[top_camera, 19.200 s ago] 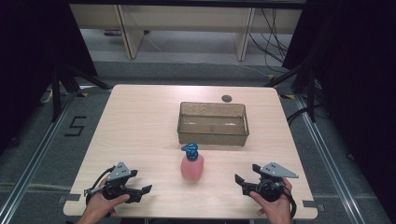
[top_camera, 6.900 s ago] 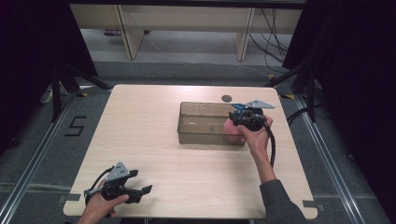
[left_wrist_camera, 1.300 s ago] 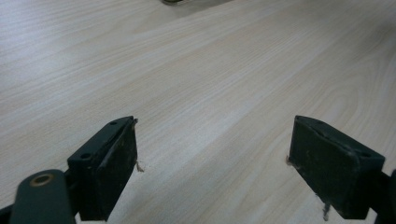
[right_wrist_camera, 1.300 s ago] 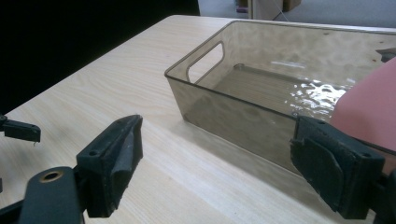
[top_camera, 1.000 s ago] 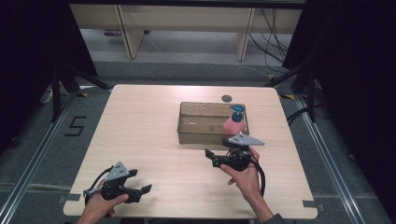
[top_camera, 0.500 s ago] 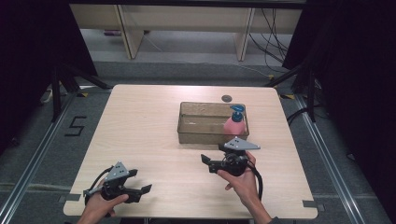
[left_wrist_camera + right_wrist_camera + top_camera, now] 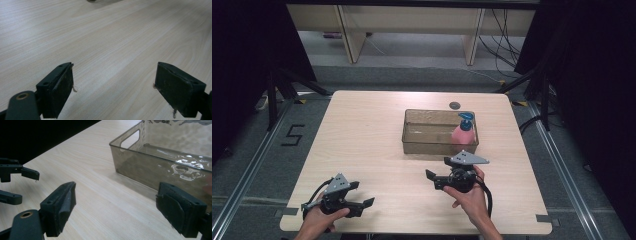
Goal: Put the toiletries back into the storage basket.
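A pink bottle (image 7: 462, 134) with a blue pump top stands upright in the right end of a smoky see-through bin (image 7: 427, 145) at the table's middle. My right gripper (image 7: 433, 180) is open and holds nothing. It sits just in front of the bin, jaws pointing left. In the right gripper view the right gripper (image 7: 116, 186) frames bare wood, with the bin (image 7: 160, 167) close at the upper right. My left gripper (image 7: 362, 194) rests open near the front left edge. In its own view the left gripper (image 7: 115, 67) has only tabletop between the jaws.
A small dark round disc (image 7: 455, 105) lies on the table behind the bin. The left gripper's jaws (image 7: 22, 173) show at the far left of the right gripper view. Dark floor and frame legs surround the table (image 7: 362, 130).
The bottle, earlier on the table, was carried into the bin and let go. In the last second my right gripper drew back from the bin, leftward and nearer the front. The left gripper stayed put.
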Demonstrator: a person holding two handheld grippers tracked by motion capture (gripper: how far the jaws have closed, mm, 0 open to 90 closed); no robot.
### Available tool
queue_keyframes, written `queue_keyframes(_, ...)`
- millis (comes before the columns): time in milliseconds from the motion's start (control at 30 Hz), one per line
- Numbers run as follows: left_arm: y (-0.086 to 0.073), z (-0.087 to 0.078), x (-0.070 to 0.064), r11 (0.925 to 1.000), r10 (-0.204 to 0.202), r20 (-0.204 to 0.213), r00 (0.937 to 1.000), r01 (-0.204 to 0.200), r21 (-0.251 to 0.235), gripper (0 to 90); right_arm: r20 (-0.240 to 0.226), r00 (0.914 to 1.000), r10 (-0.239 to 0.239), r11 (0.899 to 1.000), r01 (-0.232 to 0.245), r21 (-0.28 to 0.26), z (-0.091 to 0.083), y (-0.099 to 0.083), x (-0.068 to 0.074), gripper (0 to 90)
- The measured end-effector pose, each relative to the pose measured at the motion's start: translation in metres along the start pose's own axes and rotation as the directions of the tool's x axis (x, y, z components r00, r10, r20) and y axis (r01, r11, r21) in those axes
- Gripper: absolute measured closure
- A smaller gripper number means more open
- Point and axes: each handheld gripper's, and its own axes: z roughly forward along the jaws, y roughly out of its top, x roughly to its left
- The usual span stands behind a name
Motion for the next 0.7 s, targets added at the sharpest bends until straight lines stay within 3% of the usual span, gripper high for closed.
queue_keyframes(67,0.0000,-0.0005,-0.0003,1.0000,-0.002,-0.008,1.0000,0.002,0.001,14.8,-0.019,0.9998,-0.006,1.000,0.006,0.005,0.0012,-0.0008,-0.0002,16.9)
queue_keyframes(100,0.0003,-0.0011,-0.0006,1.0000,-0.002,-0.014,0.9999,0.002,0.008,14.7,0.008,0.9995,-0.031,1.000,0.031,-0.001,0.0005,-0.0011,-0.0007,16.9)
queue_keyframes(267,0.0000,0.0003,0.0000,1.0000,0.001,-0.004,1.0000,-0.001,-0.001,14.8,-0.027,0.9994,0.022,1.000,-0.022,0.017,-0.0001,-0.0033,0.0037,16.9)
queue_keyframes(300,-0.0001,0.0004,0.0001,1.0000,0.000,-0.005,1.0000,0.000,-0.001,14.8,-0.030,0.9995,-0.003,1.000,0.004,0.012,0.0005,-0.0033,0.0025,16.9)
queue_keyframes(400,-0.0003,0.0010,0.0004,0.9999,-0.004,-0.005,1.0000,0.004,-0.013,14.8,-0.013,0.9998,-0.018,1.000,0.018,0.009,-0.0005,-0.0042,0.0025,16.8)
queue_keyframes(467,0.0004,0.0008,0.0009,1.0000,-0.005,-0.003,1.0000,0.005,-0.006,14.8,-0.018,0.9998,0.012,1.000,-0.012,0.014,-0.0012,-0.0053,0.0047,16.8)
queue_keyframes(500,0.0006,0.0009,0.0008,1.0000,-0.005,-0.005,1.0000,0.005,-0.004,14.7,-0.023,0.9995,-0.020,1.000,0.020,0.007,-0.0004,-0.0057,0.0030,16.8)
queue_keyframes(567,0.0020,0.0004,0.0002,0.9999,0.002,-0.008,1.0000,-0.002,0.010,14.7,-0.016,0.9998,-0.011,1.000,0.011,0.002,-0.0004,-0.0078,0.0053,16.7)
queue_keyframes(600,0.0024,0.0008,0.0000,0.9999,0.004,-0.005,1.0000,-0.004,0.010,14.8,-0.022,0.9986,-0.049,0.999,0.049,0.009,0.0004,-0.0078,0.0030,16.6)
queue_keyframes(633,0.0026,0.0015,0.0000,1.0000,0.007,0.001,1.0000,-0.007,0.007,14.7,-0.034,0.9992,-0.019,1.000,0.020,0.019,-0.0005,-0.0086,0.0046,16.6)
queue_keyframes(700,0.0020,0.0024,0.0001,0.9999,0.007,0.002,1.0000,-0.007,0.007,14.8,-0.032,0.9992,-0.024,0.999,0.025,0.021,-0.0002,-0.0095,0.0035,16.5)
